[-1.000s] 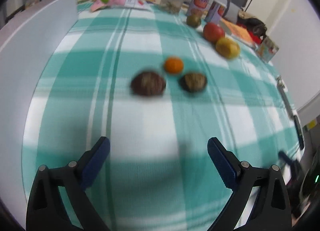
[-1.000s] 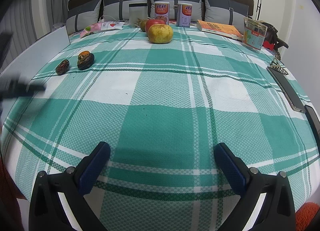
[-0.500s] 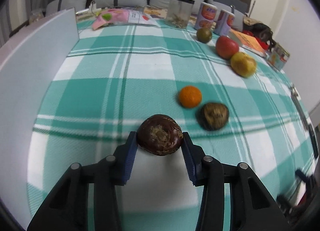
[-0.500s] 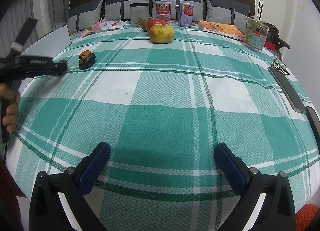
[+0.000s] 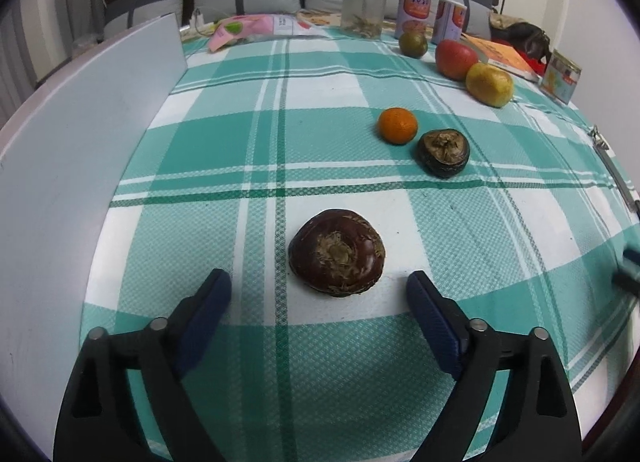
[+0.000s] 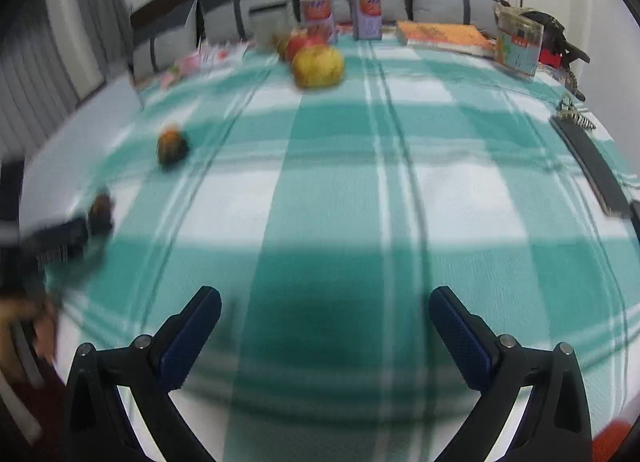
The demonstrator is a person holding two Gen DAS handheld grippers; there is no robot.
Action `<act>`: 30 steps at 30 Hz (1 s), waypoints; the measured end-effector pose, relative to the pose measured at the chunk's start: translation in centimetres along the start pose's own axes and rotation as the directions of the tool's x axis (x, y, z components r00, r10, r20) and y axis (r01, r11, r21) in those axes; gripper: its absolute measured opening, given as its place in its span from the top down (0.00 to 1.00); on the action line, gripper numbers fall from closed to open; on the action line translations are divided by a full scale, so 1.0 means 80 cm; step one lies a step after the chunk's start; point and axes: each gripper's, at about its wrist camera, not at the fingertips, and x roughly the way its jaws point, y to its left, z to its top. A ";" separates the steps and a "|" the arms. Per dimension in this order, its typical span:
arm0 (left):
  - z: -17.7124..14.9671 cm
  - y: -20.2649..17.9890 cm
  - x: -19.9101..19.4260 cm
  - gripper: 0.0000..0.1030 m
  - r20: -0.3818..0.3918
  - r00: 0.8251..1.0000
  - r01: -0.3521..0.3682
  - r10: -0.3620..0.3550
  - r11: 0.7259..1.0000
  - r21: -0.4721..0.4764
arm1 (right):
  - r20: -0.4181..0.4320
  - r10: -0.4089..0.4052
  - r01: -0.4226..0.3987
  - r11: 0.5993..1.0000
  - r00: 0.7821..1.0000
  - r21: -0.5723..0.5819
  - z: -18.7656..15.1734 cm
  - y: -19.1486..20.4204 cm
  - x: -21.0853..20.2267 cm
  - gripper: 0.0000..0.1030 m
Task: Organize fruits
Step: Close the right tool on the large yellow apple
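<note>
Brown, glossy fruit (image 5: 337, 253) rests on the checked cloth (image 5: 256, 150) between my left gripper's (image 5: 319, 300) spread fingers; my right gripper (image 6: 325, 316) hangs open, empty.

Our right gripper (image 6: 325, 314) hangs with its blue-padded jaws spread wide above the green-and-white checked cloth (image 6: 400, 190). Far ahead we see a blurred yellow round fruit (image 6: 318, 67); ahead to the left, a small orange-and-dark fruit (image 6: 171, 147). The left gripper (image 6: 60, 240) smears at the far-left edge.
</note>
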 end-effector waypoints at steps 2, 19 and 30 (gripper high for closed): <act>0.000 -0.001 0.000 0.10 0.000 1.000 -0.004 0.004 1.000 0.003 | -0.009 -0.008 0.008 1.000 1.000 -0.007 0.037 -0.004 0.016 0.00; -0.001 -0.001 0.000 0.09 0.000 1.000 -0.009 0.009 1.000 0.005 | -0.097 -0.048 0.043 0.998 0.994 -0.054 0.276 0.034 0.204 0.34; 0.000 -0.001 0.000 0.09 0.000 1.000 -0.009 0.009 1.000 0.005 | -0.148 0.028 -0.045 0.993 0.989 -0.113 0.208 0.016 0.139 0.36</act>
